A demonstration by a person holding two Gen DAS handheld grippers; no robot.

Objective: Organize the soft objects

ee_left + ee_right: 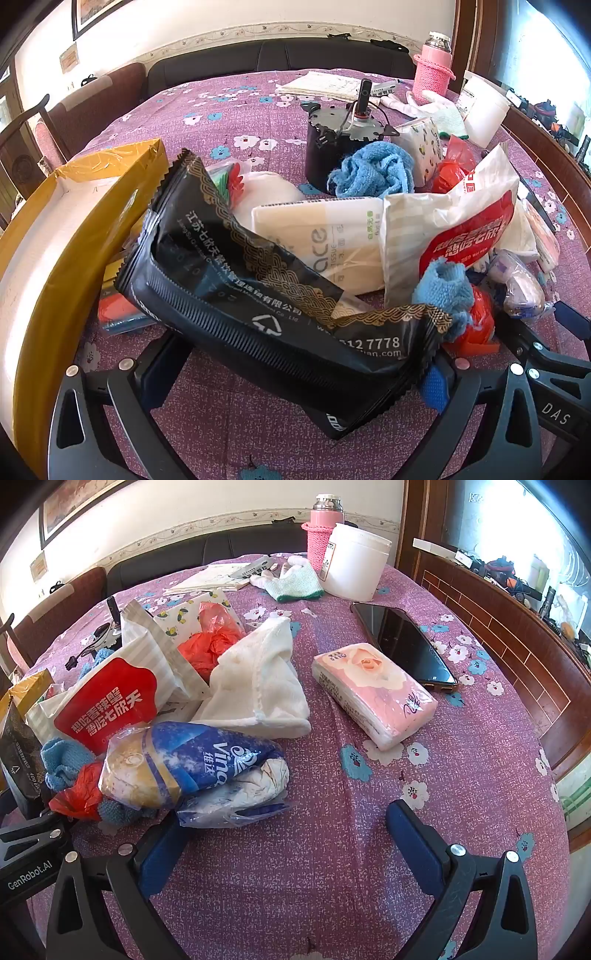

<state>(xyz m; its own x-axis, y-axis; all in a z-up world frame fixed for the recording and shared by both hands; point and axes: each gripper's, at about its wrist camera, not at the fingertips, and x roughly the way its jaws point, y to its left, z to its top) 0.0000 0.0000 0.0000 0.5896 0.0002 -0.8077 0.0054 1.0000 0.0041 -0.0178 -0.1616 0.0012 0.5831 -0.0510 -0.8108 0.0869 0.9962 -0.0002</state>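
Purple floral cloth [332, 867] covers the table under a heap of soft packets and rags. In the left wrist view, the left gripper [295, 384] has its jaws spread wide, and a black wet-wipe sachet [258, 314] with gold wave trim lies across the gap between them; whether the pads touch it I cannot tell. At ten o'clock from the sachet stands an open yellow cardboard box [74, 229]. Towards one o'clock lie a beige tissue pack [332, 240], a white packet with a red label [454, 229] and a crumpled blue cloth [373, 170] against a dark motor [332, 147].

In the right wrist view, the right gripper [284, 853] is likewise spread wide over bare cloth, holding nothing. A blue Vinda tissue bag [192, 764] lies at eleven o'clock, touching the near finger. A white towel [258, 679] sits behind it, a pink tissue pack [373, 694] at one o'clock, with a black phone [402, 642] just beyond.
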